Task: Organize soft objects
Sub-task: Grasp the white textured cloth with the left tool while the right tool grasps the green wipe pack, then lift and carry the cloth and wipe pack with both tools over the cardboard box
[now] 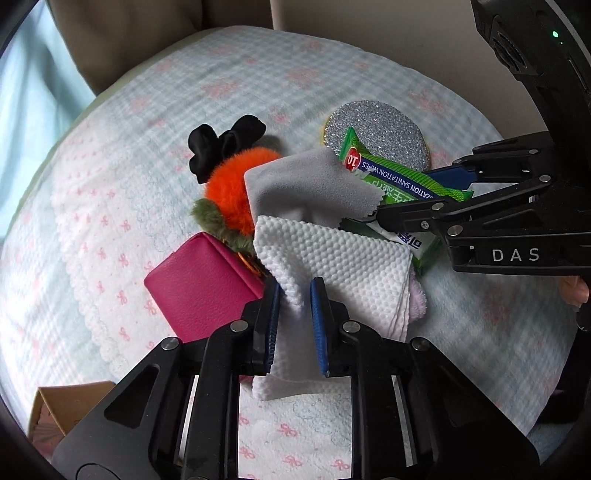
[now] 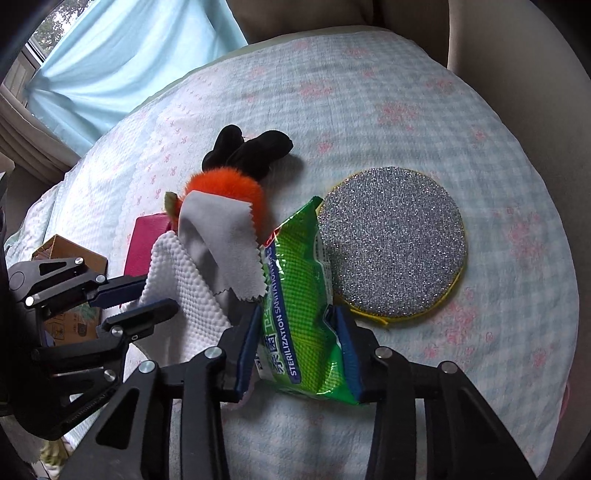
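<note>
The bed [image 2: 424, 92] is covered with a pale blue-and-white checked sheet printed with small pink bows. A beige padded headboard [image 1: 122, 33] stands behind it, next to a plain off-white wall [image 1: 388, 26]. A light blue curtain [image 2: 122, 55] hangs beside a window [image 2: 40, 37] admitting daylight. A brown cardboard box [image 1: 70, 406] sits at the bed's edge.

Left gripper [image 1: 293, 325]: low and near, fingers pointing away; jaws narrowed, blue pads [image 1: 318, 325] pressing white dimpled cloth [image 1: 332, 254] from both sides.
Right gripper [image 2: 299, 350]: to the right, angled leftward; jaws closed onto green wipes packet [image 2: 295, 302], pads [image 2: 245, 354] at its two edges.
Hand [image 1: 574, 291]: partly visible behind right gripper's body.
</note>
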A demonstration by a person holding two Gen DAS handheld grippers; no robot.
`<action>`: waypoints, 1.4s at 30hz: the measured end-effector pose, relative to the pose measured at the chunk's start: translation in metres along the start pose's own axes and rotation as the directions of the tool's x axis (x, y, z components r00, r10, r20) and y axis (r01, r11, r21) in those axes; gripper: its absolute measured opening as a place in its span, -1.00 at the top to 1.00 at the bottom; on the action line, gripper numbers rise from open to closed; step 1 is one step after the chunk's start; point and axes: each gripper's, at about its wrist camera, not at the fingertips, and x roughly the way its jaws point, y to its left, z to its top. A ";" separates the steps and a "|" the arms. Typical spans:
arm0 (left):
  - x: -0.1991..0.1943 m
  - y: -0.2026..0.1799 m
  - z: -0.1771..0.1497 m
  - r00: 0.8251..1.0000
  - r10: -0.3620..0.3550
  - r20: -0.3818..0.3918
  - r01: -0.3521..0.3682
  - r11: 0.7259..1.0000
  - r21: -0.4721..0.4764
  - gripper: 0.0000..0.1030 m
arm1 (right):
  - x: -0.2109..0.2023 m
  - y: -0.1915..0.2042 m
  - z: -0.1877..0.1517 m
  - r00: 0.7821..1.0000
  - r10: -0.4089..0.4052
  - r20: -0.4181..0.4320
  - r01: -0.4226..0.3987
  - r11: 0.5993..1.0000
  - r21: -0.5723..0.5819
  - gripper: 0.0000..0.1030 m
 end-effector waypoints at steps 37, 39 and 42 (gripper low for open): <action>-0.174 0.034 -0.004 0.960 0.082 0.267 -0.009 0.964 -0.265 0.86 | -0.178 0.059 0.015 0.963 -0.072 0.258 0.073 0.997 0.005 0.44; -0.202 0.041 -0.008 0.950 0.113 0.290 -0.024 0.956 -0.293 0.86 | -0.199 0.078 0.020 0.958 -0.064 0.278 0.072 0.997 -0.017 0.44; -0.242 0.056 -0.017 0.937 0.162 0.309 -0.051 0.940 -0.338 0.86 | -0.224 0.111 0.026 0.953 -0.046 0.301 0.066 0.996 -0.054 0.44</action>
